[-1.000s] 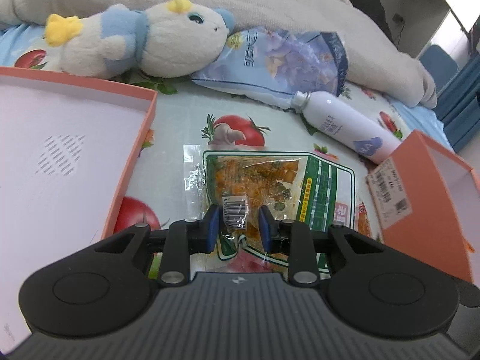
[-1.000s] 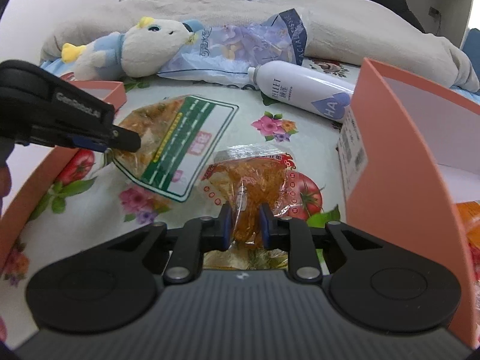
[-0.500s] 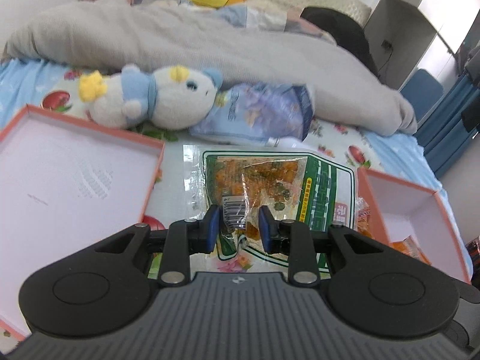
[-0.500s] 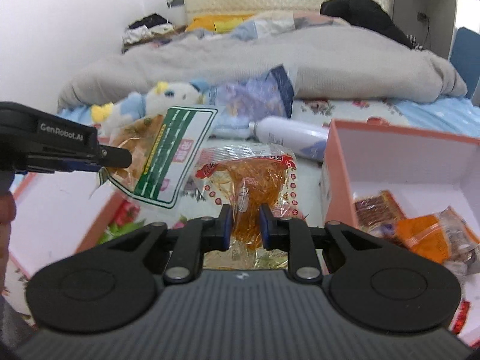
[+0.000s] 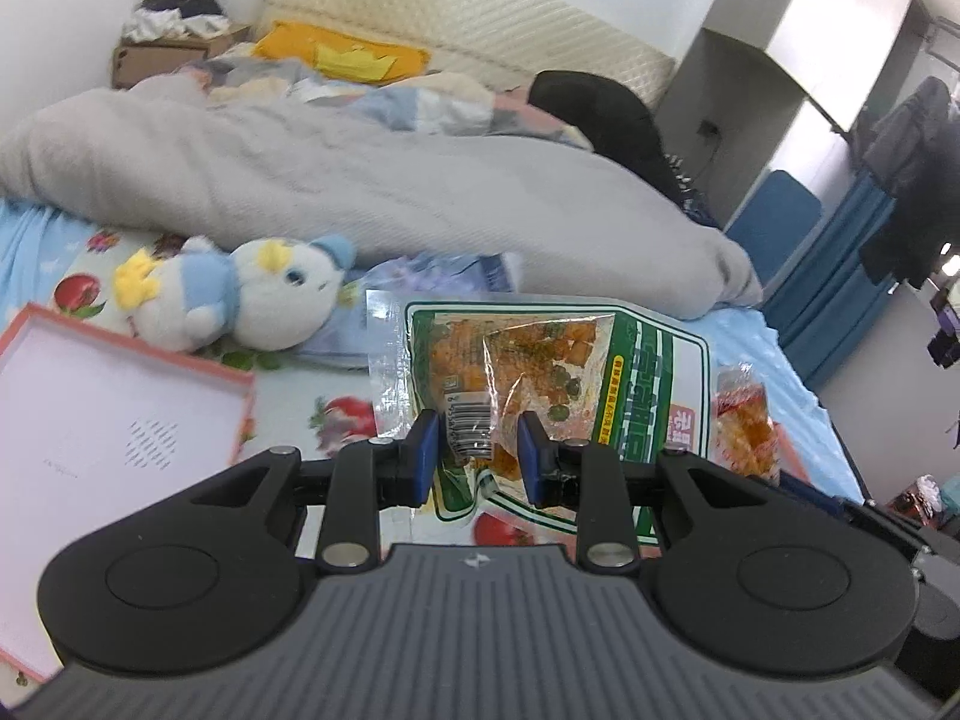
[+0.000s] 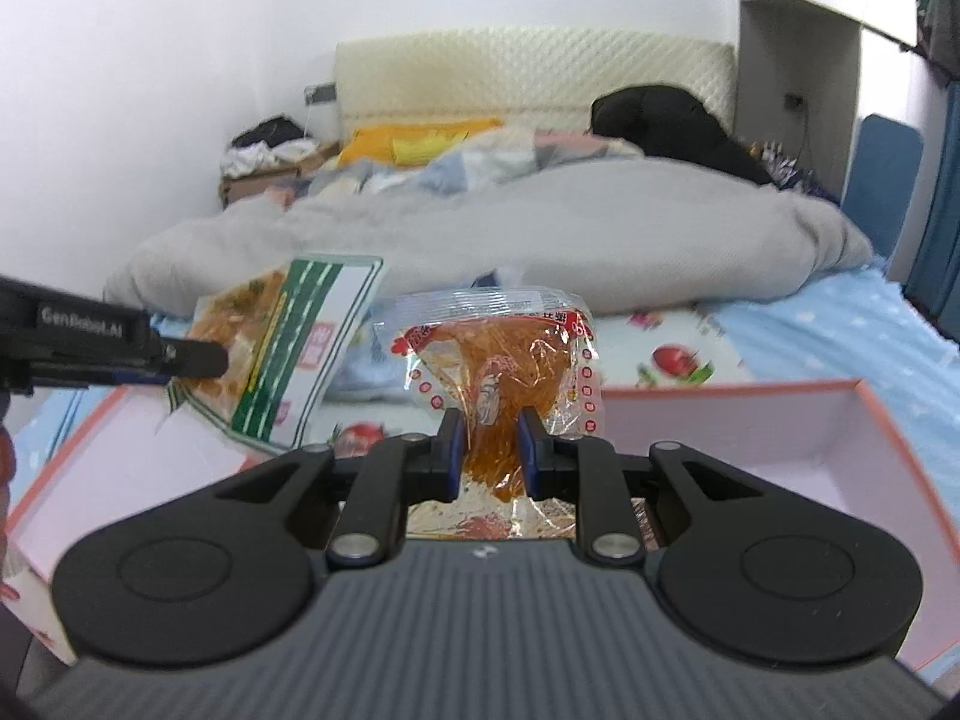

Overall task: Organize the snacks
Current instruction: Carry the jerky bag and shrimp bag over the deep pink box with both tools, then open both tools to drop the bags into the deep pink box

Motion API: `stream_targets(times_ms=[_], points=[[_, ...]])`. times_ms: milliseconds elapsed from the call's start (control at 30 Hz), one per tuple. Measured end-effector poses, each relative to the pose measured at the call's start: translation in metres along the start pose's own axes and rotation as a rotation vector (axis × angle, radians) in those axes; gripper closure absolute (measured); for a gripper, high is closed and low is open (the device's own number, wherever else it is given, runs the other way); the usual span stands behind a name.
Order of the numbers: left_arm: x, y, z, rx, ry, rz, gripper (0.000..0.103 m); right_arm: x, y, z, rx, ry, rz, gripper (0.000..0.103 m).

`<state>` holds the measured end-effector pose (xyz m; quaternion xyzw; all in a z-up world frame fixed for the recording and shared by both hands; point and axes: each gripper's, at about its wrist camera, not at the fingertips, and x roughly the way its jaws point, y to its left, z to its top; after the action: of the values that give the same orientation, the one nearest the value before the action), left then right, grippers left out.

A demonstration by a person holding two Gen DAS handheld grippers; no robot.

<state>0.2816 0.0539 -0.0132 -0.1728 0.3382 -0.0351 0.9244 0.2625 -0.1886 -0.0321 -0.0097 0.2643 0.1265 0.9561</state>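
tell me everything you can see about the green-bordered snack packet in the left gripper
The flat green-bordered clear plastic snack packet shows orange chunks with green bits through its window, a white barcode label near the bottom, and a red patch on the green and white printed side. The left hand-held gripper pinches its lower edge, holding it upright in the air over the fruit-print bedsheet. In the right wrist view it tilts. Nothing else visibly touches it.
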Motion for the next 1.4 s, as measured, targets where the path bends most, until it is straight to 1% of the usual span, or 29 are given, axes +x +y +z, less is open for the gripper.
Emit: stream_targets(times_ms=[167,333,500,667,833,1067,1200,1300,1333,1367,1400], points=[[-0.005,-0.046,0.008,0.041,-0.017,-0.038,0.071,-0.018,-0.029,0.011,0.018,-0.035,-0.031,0.081],[0.006,-0.090,0.005,0.073,-0.002,-0.080,0.071,-0.025,-0.058,0.013,0.036,-0.036,-0.069,0.081],[0.028,-0.129,-0.005,0.120,0.046,-0.106,0.071,-0.023,-0.083,0.008,0.062,-0.019,-0.102,0.081],[0.059,-0.154,-0.020,0.163,0.113,-0.116,0.071,-0.014,-0.108,-0.007,0.090,0.025,-0.135,0.081],[0.090,-0.169,-0.039,0.203,0.185,-0.116,0.071,-0.002,-0.124,-0.027,0.120,0.094,-0.157,0.081],[0.120,-0.171,-0.060,0.233,0.268,-0.102,0.070,0.012,-0.139,-0.051,0.161,0.174,-0.175,0.081],[0.126,-0.171,-0.066,0.240,0.297,-0.101,0.070,0.018,-0.142,-0.059,0.177,0.204,-0.171,0.081],[0.125,-0.169,-0.066,0.237,0.299,-0.102,0.069,0.017,-0.143,-0.061,0.189,0.210,-0.167,0.079],[0.125,-0.169,-0.065,0.239,0.296,-0.098,0.067,0.017,-0.143,-0.061,0.193,0.206,-0.161,0.080],[0.124,-0.169,-0.064,0.248,0.298,-0.092,0.058,0.016,-0.143,-0.060,0.196,0.206,-0.160,0.080],[0.124,-0.170,-0.063,0.256,0.302,-0.086,0.045,0.015,-0.144,-0.059,0.199,0.206,-0.162,0.080]])
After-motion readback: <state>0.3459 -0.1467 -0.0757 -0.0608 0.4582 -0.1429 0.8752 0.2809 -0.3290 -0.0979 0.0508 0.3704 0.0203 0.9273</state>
